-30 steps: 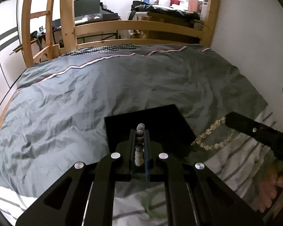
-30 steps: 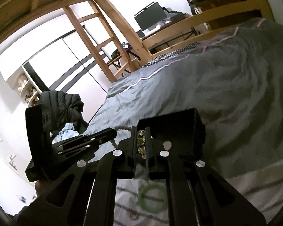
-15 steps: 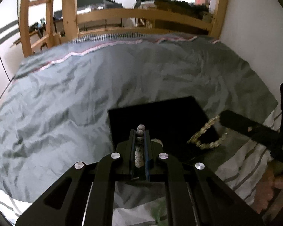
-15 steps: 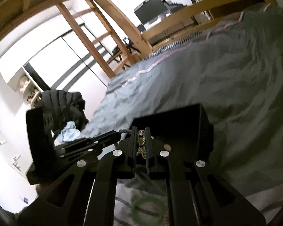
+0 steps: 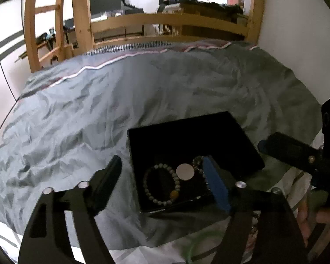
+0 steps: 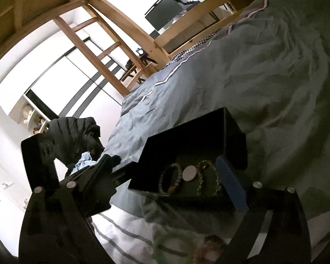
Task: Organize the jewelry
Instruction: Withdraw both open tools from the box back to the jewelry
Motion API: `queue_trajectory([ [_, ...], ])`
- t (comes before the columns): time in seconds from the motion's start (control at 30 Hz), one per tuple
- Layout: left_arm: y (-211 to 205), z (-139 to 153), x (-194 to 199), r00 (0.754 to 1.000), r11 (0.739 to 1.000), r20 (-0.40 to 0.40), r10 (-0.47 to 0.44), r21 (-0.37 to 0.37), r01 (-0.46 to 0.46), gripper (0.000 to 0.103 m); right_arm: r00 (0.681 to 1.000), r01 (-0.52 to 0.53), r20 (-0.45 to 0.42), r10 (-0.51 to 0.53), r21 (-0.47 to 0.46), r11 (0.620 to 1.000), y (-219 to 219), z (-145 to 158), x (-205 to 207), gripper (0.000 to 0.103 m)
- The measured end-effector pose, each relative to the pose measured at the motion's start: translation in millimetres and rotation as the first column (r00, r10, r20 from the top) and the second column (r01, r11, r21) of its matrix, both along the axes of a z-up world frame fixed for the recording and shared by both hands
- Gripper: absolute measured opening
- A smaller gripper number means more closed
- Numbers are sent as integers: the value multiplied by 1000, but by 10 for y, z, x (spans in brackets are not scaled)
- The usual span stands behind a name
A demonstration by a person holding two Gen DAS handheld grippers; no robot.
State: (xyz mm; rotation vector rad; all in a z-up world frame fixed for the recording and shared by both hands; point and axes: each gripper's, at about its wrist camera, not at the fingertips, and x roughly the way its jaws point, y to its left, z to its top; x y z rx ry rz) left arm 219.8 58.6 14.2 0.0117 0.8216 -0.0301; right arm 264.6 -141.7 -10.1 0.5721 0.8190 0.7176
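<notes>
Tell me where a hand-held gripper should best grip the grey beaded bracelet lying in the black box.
Probably from straight above, pinching the grey beaded bracelet across its left arc. It lies flat as an open loop in the black box, so one finger can drop inside the ring. The right arc touches the round silver disc, and the box walls block a sideways approach.

Green bangle (image 5: 200,245) blurred, partly hidden
</notes>
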Motion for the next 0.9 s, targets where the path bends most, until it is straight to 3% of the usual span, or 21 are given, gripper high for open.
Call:
queue_trajectory([
  [0.1,-43,56,-84,1000,1000,17,-19,-6,19,78,1000,22,1,-22,-23,1000,-25,43,-84,94],
  [0.2,-69,77,-242,999,1000,31,-19,-6,19,87,999,39,3,-39,-43,998,-89,93,-226,95],
  [0.47,-52,13,-510,1000,998,-13,17,-56,-18,87,997,66,-16,-70,-167,984,-272,94,-598,97],
  [0.9,-103,-70,-920,997,998,-71,-12,-64,7,87,995,78,86,-44,-439,895,-450,245,-1276,97],
])
